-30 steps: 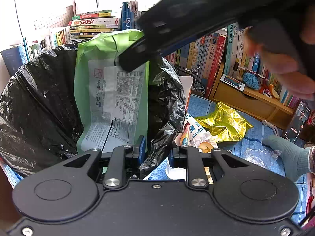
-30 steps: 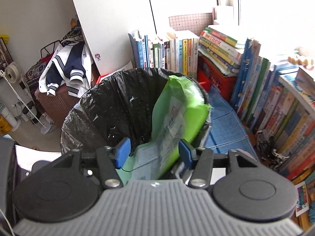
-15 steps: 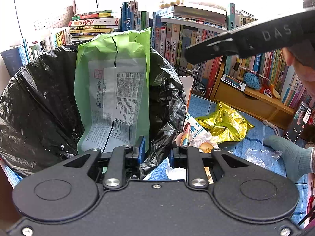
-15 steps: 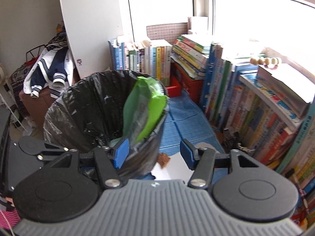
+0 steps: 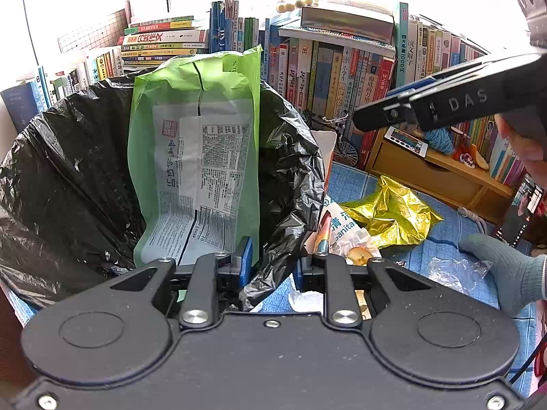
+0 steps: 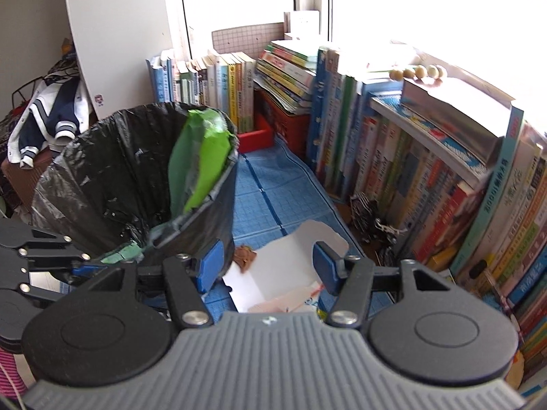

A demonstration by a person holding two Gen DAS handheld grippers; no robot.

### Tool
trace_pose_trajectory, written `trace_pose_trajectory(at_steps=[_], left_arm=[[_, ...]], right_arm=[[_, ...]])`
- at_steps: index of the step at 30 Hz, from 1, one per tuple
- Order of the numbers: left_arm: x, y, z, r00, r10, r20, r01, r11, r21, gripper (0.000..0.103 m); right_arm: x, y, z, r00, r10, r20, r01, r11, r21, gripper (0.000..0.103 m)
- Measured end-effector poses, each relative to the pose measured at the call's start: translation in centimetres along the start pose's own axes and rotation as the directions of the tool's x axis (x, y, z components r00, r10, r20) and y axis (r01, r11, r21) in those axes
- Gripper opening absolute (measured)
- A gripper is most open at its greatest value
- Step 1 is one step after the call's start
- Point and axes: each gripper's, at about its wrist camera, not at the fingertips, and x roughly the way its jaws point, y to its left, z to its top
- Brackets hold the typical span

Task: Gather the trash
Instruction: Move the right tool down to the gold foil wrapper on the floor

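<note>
The green wrapper now stands loose inside the black-lined bin, against its far rim. The right gripper has let go and drawn back over the white carton on the blue mat, jaws apart and empty. The left gripper stays clenched on the bin's near rim.

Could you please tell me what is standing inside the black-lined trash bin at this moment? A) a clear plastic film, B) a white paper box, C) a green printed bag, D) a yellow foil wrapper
C: the green printed bag stands upright inside the trash bin, leaning against its liner, while the yellow foil wrapper lies on the blue floor mat.
</note>
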Motion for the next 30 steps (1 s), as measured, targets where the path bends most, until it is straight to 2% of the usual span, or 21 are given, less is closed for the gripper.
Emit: trace_pose_trajectory(at_steps=[10, 17, 21, 25, 30], left_arm=[[0.3, -0.2, 0.1, 1.0, 0.0, -0.003, 0.0, 1.0, 0.003, 0.023], [0.4, -0.1, 0.0, 1.0, 0.001, -0.002, -0.001, 1.0, 0.006, 0.023], [0.4, -0.1, 0.0, 1.0, 0.001, -0.002, -0.001, 1.0, 0.007, 0.023], [0.4, -0.1, -0.1, 1.0, 0.002, -0.002, -0.002, 1.0, 0.009, 0.023], [0.4, -0.1, -0.1, 1.0, 0.004, -0.002, -0.004, 1.0, 0.012, 0.023]], right_arm=[[2.5, -1.5, -2.4, 0.996, -0.049, -0.077, 0.05, 0.999, 0.009, 0.071], [5.5, -3.7, -4.6, 0.98, -0.091, -0.177, 0.101, 0.994, 0.046, 0.071], [7.4, -5.0, -5.9, 0.961, -0.123, -0.249, 0.144, 0.987, 0.068, 0.071], [9.2, -6.4, -7.4, 0.932, -0.158, -0.327, 0.19, 0.979, 0.069, 0.073], [11.2, -8.2, -9.7, 0.892, -0.181, -0.414, 0.243, 0.965, 0.101, 0.088]])
